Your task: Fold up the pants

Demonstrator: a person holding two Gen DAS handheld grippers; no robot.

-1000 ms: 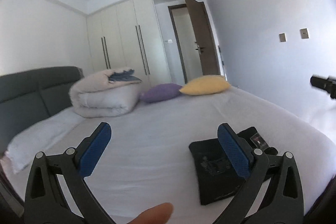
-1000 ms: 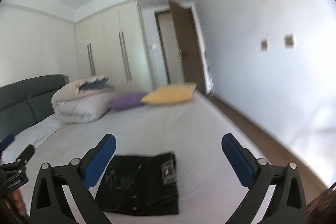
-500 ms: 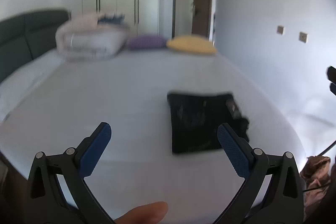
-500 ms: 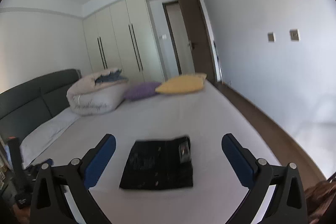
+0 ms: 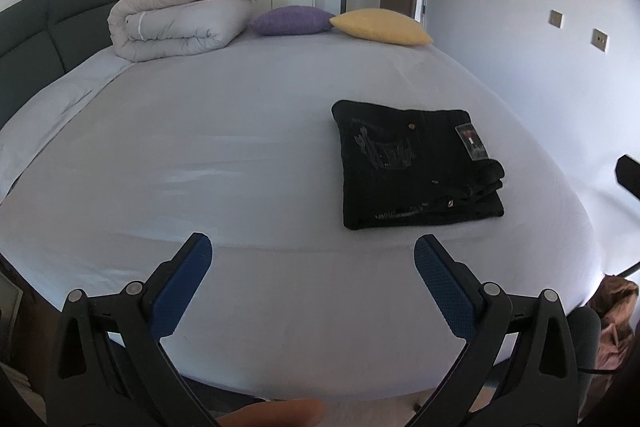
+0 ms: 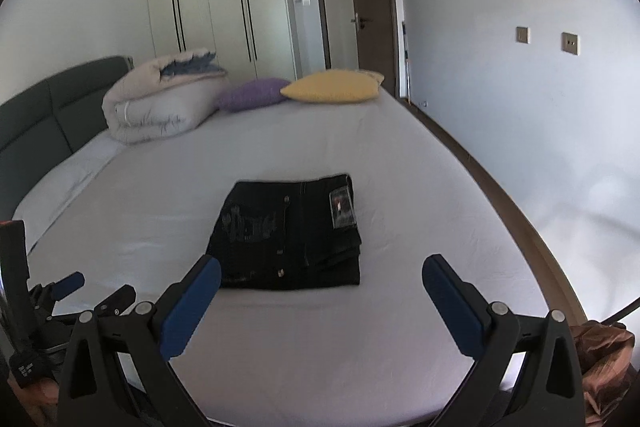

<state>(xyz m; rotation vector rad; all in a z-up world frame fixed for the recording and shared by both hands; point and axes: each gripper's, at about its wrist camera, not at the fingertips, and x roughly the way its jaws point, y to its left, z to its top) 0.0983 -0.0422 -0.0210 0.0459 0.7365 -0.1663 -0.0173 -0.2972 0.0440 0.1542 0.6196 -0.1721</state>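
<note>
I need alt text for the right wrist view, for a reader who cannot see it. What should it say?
Black pants, folded into a neat rectangle, lie on a pale bed sheet just beyond the open, empty right gripper. Behind them sit a rolled duvet, a purple pillow and a yellow pillow, with wardrobes and an open door at the back.

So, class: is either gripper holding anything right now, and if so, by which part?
Nothing is held. The left gripper and right gripper are both open and empty, short of the folded black pants lying on the bed.
</note>
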